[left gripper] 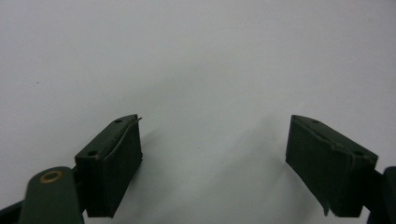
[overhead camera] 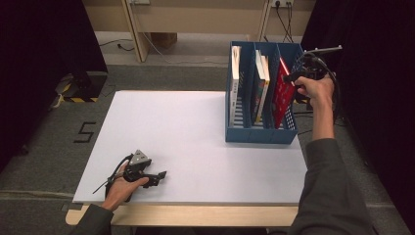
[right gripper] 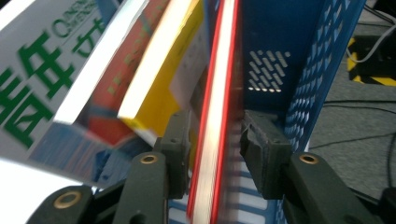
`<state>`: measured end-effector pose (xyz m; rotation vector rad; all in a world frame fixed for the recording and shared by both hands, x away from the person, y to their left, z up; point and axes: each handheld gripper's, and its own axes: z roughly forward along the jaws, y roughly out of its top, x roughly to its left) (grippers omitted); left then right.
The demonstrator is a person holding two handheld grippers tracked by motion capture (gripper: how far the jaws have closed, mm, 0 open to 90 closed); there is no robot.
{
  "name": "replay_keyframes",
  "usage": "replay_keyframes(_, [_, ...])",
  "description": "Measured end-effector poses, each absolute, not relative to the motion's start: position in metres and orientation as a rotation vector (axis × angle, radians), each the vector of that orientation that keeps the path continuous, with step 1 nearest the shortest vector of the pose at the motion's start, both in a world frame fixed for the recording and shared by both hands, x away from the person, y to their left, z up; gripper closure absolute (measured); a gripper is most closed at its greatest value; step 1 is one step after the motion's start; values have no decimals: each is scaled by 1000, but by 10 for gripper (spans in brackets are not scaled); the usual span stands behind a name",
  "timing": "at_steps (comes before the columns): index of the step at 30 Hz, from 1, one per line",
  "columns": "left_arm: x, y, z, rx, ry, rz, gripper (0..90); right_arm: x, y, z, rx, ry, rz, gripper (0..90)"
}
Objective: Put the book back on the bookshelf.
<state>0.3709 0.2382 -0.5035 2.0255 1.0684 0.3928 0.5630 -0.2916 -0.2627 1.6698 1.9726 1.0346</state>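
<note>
Red book (overhead camera: 283, 93): stands on edge in the rightmost bay of the blue rack (overhead camera: 262, 134), leaning – long axis running toward the table's far side.
Right gripper (right gripper: 215, 140): astride the book's top edge, one jaw each side; a gap shows at the right-hand pad, so not pinching – released, by the look of it.
Direction: book lies straight between and below the jaws.
Left gripper (left gripper: 212, 163): spread, nothing between, low over bare white table (left gripper: 196, 56).
Nearer hand: right – left well apart, near table's front edge.
</note>
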Motion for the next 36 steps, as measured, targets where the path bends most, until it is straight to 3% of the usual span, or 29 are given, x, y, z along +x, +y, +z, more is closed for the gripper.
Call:
replay_keyframes(14, [371,238,-504,2024,1070,397,177,528,-296,-287,1571,2089,1010,625])
replay_keyframes(20, [371,238,-504,2023,1071,394,177,532,-296,-308,1600,2103,974,714])
replay_keyframes(36, [371,238,-503,2025,1069,388,174,564,-292,-316,1618,2061,939,733])
